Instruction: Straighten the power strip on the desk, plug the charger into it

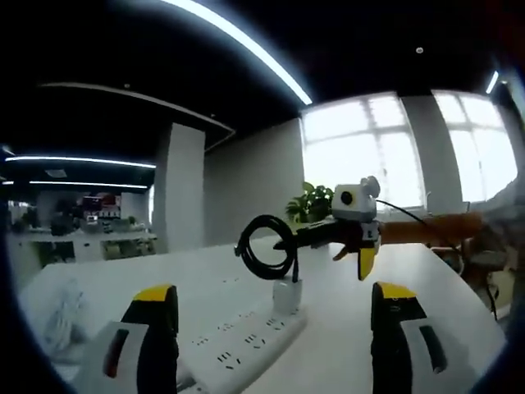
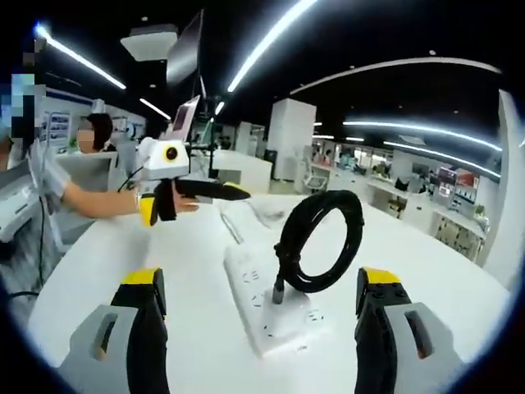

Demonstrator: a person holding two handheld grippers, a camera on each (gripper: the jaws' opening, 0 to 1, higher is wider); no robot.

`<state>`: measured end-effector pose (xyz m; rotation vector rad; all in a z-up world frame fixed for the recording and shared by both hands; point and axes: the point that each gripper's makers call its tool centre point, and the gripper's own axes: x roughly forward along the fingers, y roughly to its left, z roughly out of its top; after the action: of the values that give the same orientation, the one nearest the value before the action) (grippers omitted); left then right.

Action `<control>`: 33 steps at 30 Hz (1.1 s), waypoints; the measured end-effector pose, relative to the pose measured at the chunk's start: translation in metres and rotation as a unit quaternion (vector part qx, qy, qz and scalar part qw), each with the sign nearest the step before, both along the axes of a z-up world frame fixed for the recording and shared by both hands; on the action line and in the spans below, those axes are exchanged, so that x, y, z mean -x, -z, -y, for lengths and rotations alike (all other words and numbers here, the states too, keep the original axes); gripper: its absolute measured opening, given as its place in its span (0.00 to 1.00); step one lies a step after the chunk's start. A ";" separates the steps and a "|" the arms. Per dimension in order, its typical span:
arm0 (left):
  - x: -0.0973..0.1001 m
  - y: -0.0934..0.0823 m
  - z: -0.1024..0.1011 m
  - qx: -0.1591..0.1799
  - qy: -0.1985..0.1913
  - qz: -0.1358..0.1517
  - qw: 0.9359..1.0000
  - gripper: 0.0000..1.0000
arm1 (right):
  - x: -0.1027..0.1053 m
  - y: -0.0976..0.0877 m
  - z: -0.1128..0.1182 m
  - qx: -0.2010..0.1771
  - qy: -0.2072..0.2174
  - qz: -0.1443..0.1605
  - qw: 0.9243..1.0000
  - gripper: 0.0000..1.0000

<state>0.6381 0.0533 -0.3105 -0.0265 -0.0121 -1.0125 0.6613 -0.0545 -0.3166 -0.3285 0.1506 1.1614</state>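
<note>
A white power strip [image 1: 238,349] lies on the white desk [image 1: 369,287] just ahead of my left gripper [image 1: 275,328], which is open with nothing between its fingers. A white charger [image 1: 287,295] stands plugged into the strip, and its black coiled cable [image 1: 264,245] rises above it. The right gripper [image 1: 283,242] reaches in from the right, its tips at the coil. In the right gripper view the strip [image 2: 246,275] and the upright coil [image 2: 320,242] sit ahead between the wide jaws of my open right gripper [image 2: 262,328]. The left gripper [image 2: 242,193] shows at the far left.
A bundle of white cord [image 1: 57,320] lies at the desk's left. The strip's own cord [image 2: 232,228] trails away across the desk. A person's arm [image 2: 90,197] holds the left gripper. A plant [image 1: 310,201] and a pillar [image 1: 179,185] stand beyond the desk.
</note>
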 end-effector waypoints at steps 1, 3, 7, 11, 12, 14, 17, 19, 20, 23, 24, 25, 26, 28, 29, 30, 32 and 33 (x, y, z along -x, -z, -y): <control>0.001 -0.001 0.000 0.001 0.001 0.002 1.000 0.99 | 0.000 0.002 0.001 0.011 -0.007 -0.005 1.000 0.94; 0.002 -0.002 0.000 0.004 0.003 0.003 1.000 0.99 | -0.002 0.004 0.003 0.032 -0.015 -0.011 0.999 0.93; 0.001 -0.001 -0.001 0.010 0.003 0.002 1.000 0.99 | -0.008 0.006 0.006 0.066 -0.026 -0.022 0.997 0.86; 0.000 0.003 -0.002 0.009 0.002 -0.004 1.000 0.99 | -0.011 0.010 0.008 0.101 -0.035 -0.046 0.993 0.84; 0.000 0.005 -0.003 0.008 0.001 -0.004 1.000 0.99 | -0.012 0.010 0.009 0.107 -0.036 -0.050 0.992 0.83; 0.000 0.007 -0.005 0.007 -0.002 -0.005 1.000 0.99 | -0.013 0.010 0.009 0.116 -0.039 -0.056 0.991 0.80; 0.000 0.008 -0.007 0.005 -0.006 -0.005 1.000 0.99 | -0.015 0.011 0.009 0.123 -0.043 -0.072 0.989 0.78; 0.000 0.008 -0.009 0.008 -0.008 -0.005 1.000 0.99 | -0.015 0.014 0.008 0.132 -0.045 -0.079 0.987 0.77; 0.000 0.007 -0.010 0.011 -0.008 -0.006 1.000 0.99 | -0.014 0.017 0.007 0.138 -0.047 -0.082 0.986 0.77; 0.001 0.006 -0.011 0.014 -0.010 -0.006 1.000 0.99 | -0.014 0.023 0.006 0.148 -0.054 -0.094 0.983 0.75; 0.000 0.006 -0.011 0.015 -0.011 -0.005 1.000 0.99 | -0.014 0.026 0.006 0.152 -0.056 -0.097 0.982 0.75; 0.000 0.006 -0.011 0.015 -0.011 -0.005 1.000 0.99 | -0.013 0.028 0.005 0.156 -0.058 -0.099 0.981 0.74; 0.000 0.006 -0.012 0.016 -0.012 -0.006 1.000 0.99 | -0.012 0.031 0.005 0.161 -0.059 -0.103 0.980 0.74; -0.001 0.006 -0.013 0.018 -0.013 -0.007 1.000 0.99 | -0.014 0.035 0.006 0.169 -0.062 -0.111 0.977 0.72; -0.001 0.006 -0.013 0.018 -0.014 -0.007 1.000 0.99 | -0.014 0.036 0.005 0.171 -0.063 -0.113 0.977 0.71; -0.001 0.006 -0.014 0.018 -0.014 -0.007 1.000 0.99 | -0.014 0.037 0.004 0.172 -0.064 -0.114 0.976 0.70; -0.003 0.006 -0.015 0.017 -0.017 -0.007 1.000 0.99 | -0.015 0.038 0.003 0.173 -0.065 -0.117 0.976 0.67; -0.005 0.007 -0.016 0.019 -0.018 -0.009 1.000 0.99 | -0.015 0.038 0.002 0.171 -0.067 -0.120 0.976 0.65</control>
<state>0.6426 0.0694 -0.3171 -0.0690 -0.0155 -0.9750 0.6759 -0.0566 -0.3547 -0.5070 0.5505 1.3068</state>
